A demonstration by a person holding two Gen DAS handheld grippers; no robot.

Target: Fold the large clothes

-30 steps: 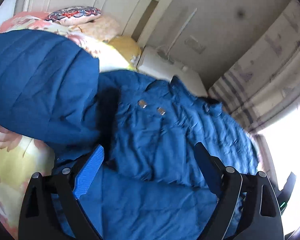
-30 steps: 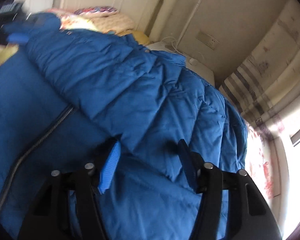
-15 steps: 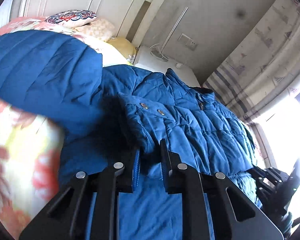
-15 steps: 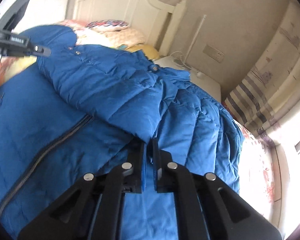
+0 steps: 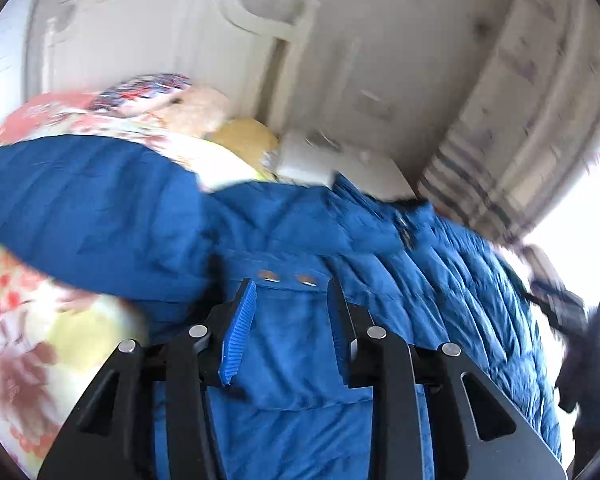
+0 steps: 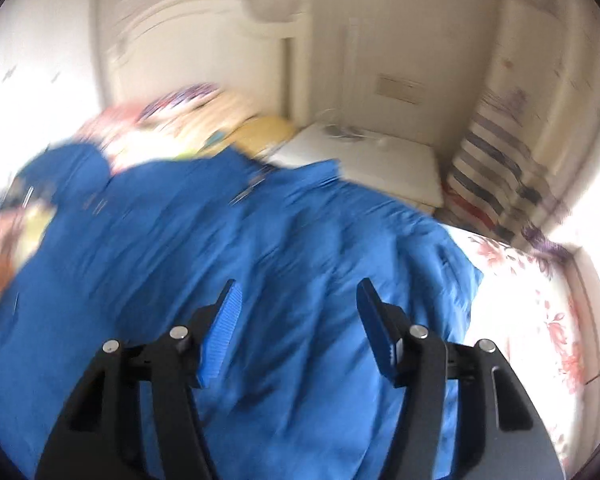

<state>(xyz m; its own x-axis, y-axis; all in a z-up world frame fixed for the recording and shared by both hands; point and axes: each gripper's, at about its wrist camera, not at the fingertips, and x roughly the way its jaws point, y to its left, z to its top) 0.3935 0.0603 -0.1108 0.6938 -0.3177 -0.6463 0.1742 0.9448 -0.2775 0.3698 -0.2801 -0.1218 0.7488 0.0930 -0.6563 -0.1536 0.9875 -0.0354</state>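
A large blue quilted jacket lies spread on the bed, one puffy sleeve bulging at the left. My left gripper hovers just over a flap with two metal snaps. Its jaws are opening, and the fabric shows in the gap without being pinched. In the right wrist view the jacket fills the middle. My right gripper stands above it with its jaws opening wide and nothing gripped between the blue pads. The other gripper appears as a dark blur at the right edge of the left wrist view.
The floral bedsheet shows at the left, and also at the right of the jacket. Pillows lie against a white headboard. A white nightstand and a striped curtain stand beyond the bed.
Both grippers closed on folds of the jacket half a second ago. Now both have let go, spread their jaws and risen, and both views are blurred by motion.
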